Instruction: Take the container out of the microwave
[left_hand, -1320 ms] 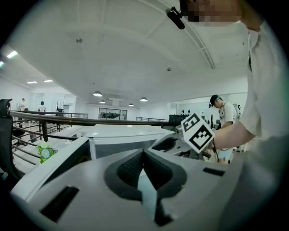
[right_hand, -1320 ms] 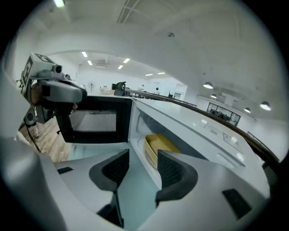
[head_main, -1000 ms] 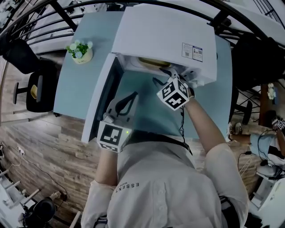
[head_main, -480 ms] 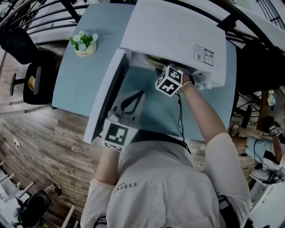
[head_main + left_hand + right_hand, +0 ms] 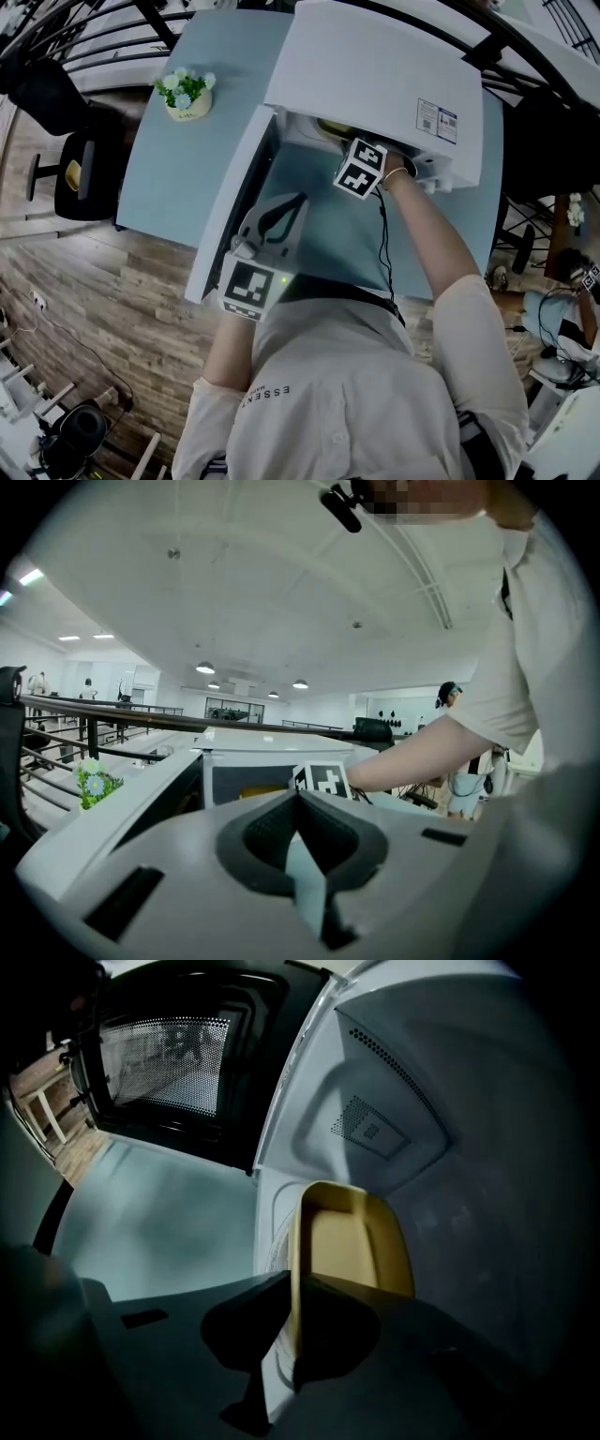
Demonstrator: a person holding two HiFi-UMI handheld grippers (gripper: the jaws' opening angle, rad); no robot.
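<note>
Grasp step. Right gripper (image 5: 289,1288) reaches into the microwave (image 5: 375,66); its jaws have just closed and now pinch the near wall of the yellow container (image 5: 354,1241), which sits inside the cavity. Left gripper (image 5: 298,803) is pressed together and empty, near the open door (image 5: 230,206). Next move likely calls for a level, straight pull outward.

Microwave (image 5: 375,66) white; its door window (image 5: 169,1063) black, dotted mesh; container (image 5: 352,1241) mustard yellow; tabletop (image 5: 178,159) pale blue-green; floor (image 5: 94,281) brown wood planks; left tool (image 5: 298,803) grey, dark ribbed pads (image 5: 267,832); marker cube (image 5: 361,169) black-and-white squares; flowers (image 5: 185,84) white and blue; shirt (image 5: 347,394) white
</note>
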